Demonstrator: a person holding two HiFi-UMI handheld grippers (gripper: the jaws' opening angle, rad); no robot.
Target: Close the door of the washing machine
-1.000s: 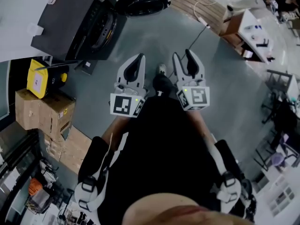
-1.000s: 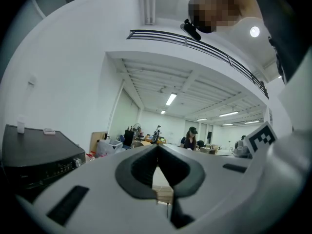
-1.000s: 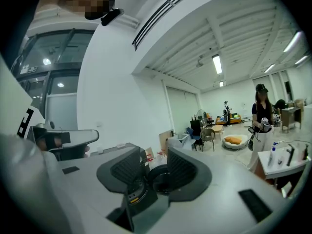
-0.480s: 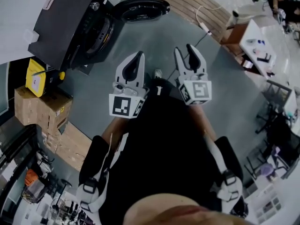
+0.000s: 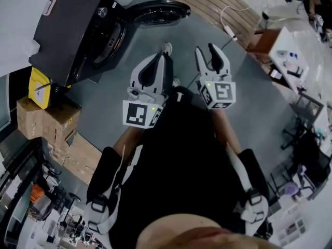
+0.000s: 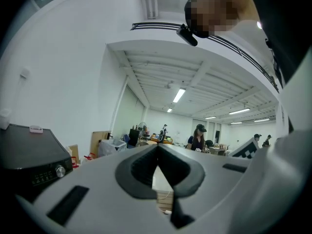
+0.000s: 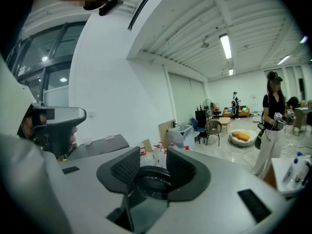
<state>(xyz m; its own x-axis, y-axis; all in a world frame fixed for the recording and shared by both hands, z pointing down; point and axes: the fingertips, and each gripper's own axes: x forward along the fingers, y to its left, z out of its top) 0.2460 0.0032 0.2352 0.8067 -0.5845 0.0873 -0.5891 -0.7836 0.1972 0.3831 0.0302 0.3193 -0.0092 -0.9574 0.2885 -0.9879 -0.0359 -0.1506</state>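
The dark washing machine [image 5: 78,30] stands at the upper left of the head view, its round black door [image 5: 158,13] swung wide open to the right of its drum. My left gripper [image 5: 160,58] is held in front of me, well short of the machine, with its jaws shut and empty. My right gripper [image 5: 206,51] is beside it, open, nothing between its fingers. In the left gripper view the machine [image 6: 29,152] is at the far left. Through the right gripper [image 7: 153,167] gap I see the open door [image 7: 153,184], still at a distance.
Cardboard boxes [image 5: 46,118] and a yellow case [image 5: 39,87] sit left of the machine. A wooden platform [image 5: 218,1] with a cable [image 5: 228,30] lies beyond the door. Desks [image 5: 288,45] stand at the right. A person [image 7: 270,116] stands farther off.
I have stepped forward: a foot now shows ahead between the grippers, and the machine and its door sit a little nearer. Both grippers keep their pose; the door has not moved.
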